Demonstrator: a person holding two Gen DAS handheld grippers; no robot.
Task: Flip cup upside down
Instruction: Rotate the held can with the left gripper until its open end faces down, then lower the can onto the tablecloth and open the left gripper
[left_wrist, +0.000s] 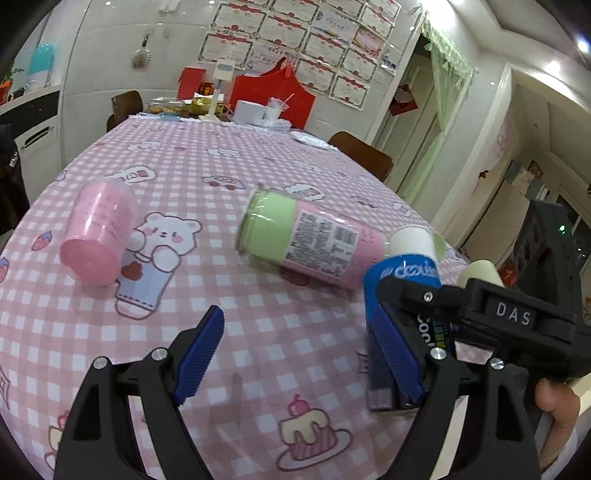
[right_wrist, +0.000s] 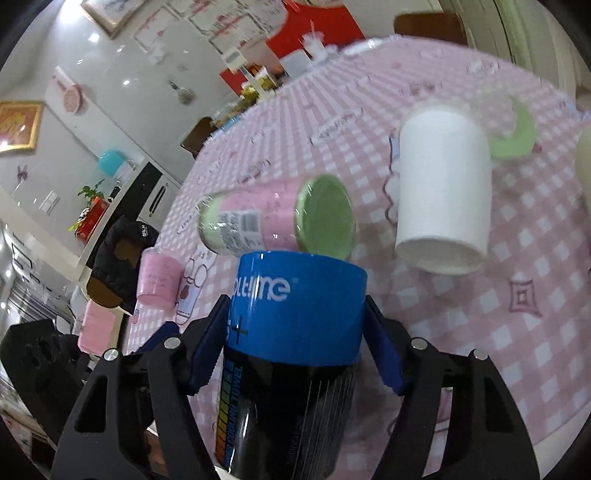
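My right gripper (right_wrist: 295, 339) is shut on a blue and black cup (right_wrist: 295, 325), tilted, held above the pink checked tablecloth (right_wrist: 480, 295). The same cup (left_wrist: 402, 280) shows at the right of the left wrist view, between the right gripper's fingers (left_wrist: 397, 347). My left gripper (left_wrist: 303, 354) is open and empty, low over the cloth. A pink cup (left_wrist: 98, 232) stands upside down at the left. A pink and green cup (left_wrist: 306, 240) lies on its side mid-table. A white cup (right_wrist: 443, 195) lies on its side beyond the held cup.
A green cup (right_wrist: 515, 134) lies behind the white one. Boxes, a white stand and food packs (left_wrist: 221, 107) crowd the table's far end. Brown chairs (left_wrist: 362, 153) stand at the far edges. A dark jacket (right_wrist: 122, 254) hangs by the table's left side.
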